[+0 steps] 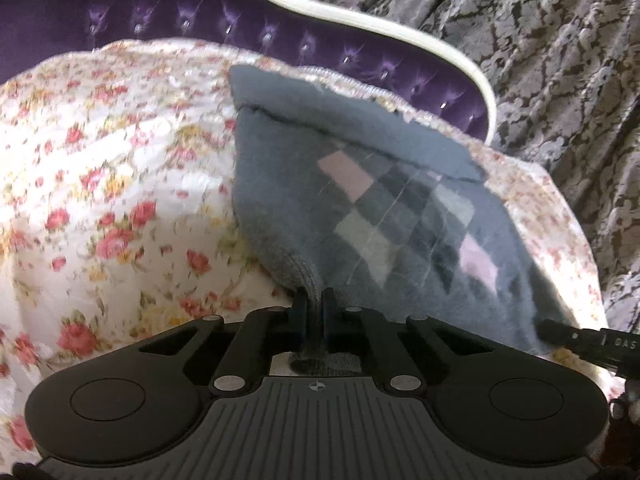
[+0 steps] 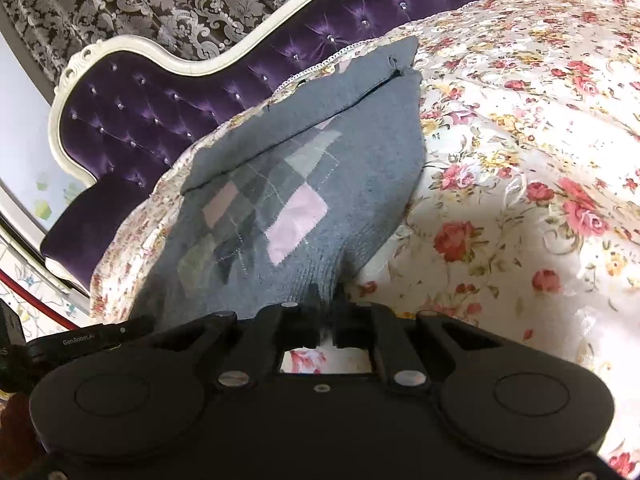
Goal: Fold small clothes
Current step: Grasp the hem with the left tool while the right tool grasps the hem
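A small grey knitted garment (image 1: 360, 200) with a pink, white and dark diamond pattern lies stretched over the floral bed cover (image 1: 120, 184). Its far part is folded over, with a grey flap across the top. My left gripper (image 1: 315, 300) is shut on the garment's near ribbed hem at one corner. My right gripper (image 2: 326, 294) is shut on the same hem (image 2: 312, 276) at the other corner. In the right wrist view the garment (image 2: 288, 184) runs away from the fingers toward the headboard. The other gripper's body shows at the edge of each view.
A purple tufted headboard (image 2: 160, 112) with a white carved frame stands behind the bed. Grey patterned curtains (image 1: 540, 60) hang beyond it. The floral cover (image 2: 520, 160) spreads wide beside the garment. A red cord (image 2: 36, 300) shows at the far left.
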{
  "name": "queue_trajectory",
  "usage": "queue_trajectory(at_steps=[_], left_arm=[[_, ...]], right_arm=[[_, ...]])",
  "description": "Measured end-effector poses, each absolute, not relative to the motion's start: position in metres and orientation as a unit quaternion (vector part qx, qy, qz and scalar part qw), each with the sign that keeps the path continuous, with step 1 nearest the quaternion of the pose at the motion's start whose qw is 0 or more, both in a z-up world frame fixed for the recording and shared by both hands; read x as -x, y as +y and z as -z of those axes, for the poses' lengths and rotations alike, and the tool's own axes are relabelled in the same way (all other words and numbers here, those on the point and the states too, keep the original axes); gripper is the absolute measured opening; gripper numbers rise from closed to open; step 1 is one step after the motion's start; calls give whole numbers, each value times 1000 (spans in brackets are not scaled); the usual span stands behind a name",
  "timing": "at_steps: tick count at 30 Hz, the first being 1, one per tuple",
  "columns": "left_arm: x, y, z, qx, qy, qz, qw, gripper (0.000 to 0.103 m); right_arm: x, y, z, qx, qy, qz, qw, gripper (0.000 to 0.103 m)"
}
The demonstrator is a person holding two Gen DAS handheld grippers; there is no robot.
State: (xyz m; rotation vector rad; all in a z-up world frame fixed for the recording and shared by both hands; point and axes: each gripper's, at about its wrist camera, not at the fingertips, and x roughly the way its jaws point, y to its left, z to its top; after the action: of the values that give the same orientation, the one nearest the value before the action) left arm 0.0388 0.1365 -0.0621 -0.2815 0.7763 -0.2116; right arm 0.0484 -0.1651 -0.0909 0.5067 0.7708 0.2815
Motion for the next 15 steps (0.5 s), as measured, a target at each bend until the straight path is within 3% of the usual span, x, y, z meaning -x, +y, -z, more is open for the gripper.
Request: queue_trajectory(at_steps=[15], left_arm=[[-77, 143, -11, 166, 324, 156, 918, 6]], right_arm=[[-71, -189, 29, -299, 292, -186, 889, 13]])
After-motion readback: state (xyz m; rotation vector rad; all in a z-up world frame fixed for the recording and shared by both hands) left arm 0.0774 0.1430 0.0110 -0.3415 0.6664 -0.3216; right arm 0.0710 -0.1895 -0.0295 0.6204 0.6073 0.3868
